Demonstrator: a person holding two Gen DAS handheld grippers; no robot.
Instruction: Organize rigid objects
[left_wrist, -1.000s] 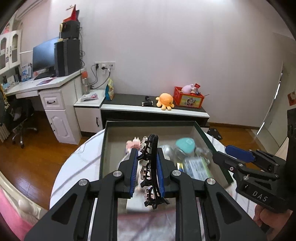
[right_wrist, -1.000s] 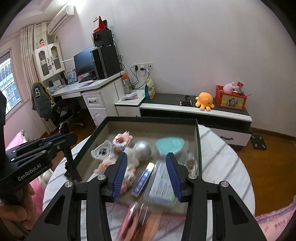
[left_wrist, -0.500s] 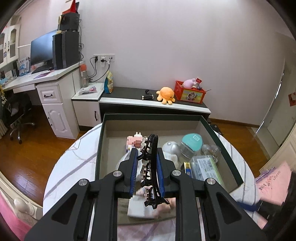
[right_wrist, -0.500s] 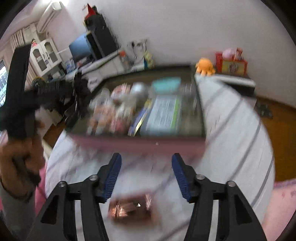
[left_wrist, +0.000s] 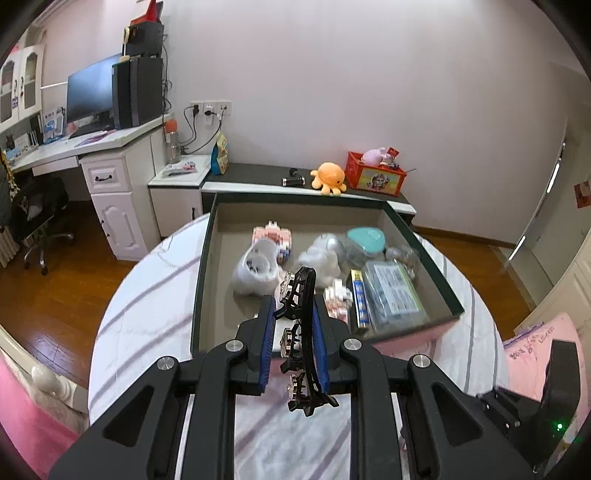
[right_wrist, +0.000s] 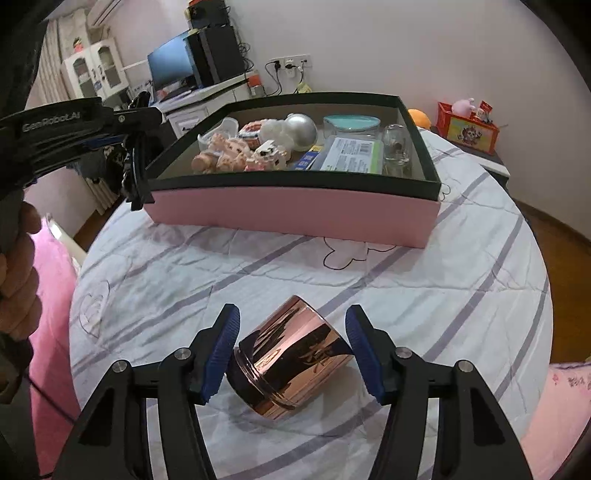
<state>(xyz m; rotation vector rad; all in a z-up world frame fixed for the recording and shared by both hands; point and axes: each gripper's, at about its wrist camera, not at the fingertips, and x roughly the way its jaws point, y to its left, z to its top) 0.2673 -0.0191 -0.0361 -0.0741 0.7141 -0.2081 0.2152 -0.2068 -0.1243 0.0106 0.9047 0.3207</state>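
Left gripper (left_wrist: 293, 325): clamped on a black toothed hair clip (left_wrist: 300, 339), above the box's near edge
Right gripper (right_wrist: 291, 343): spread wide around a glossy copper cup (right_wrist: 291, 363); lying sideways on striped cloth (right_wrist: 424, 288)
Box (right_wrist: 295, 214): pink walls, black rim; toys, jars inside

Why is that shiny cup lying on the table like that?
The copper cup lies tipped on its side on the cloth, outside the box that holds the other items. The open right gripper straddles it, apparently about to grasp it.
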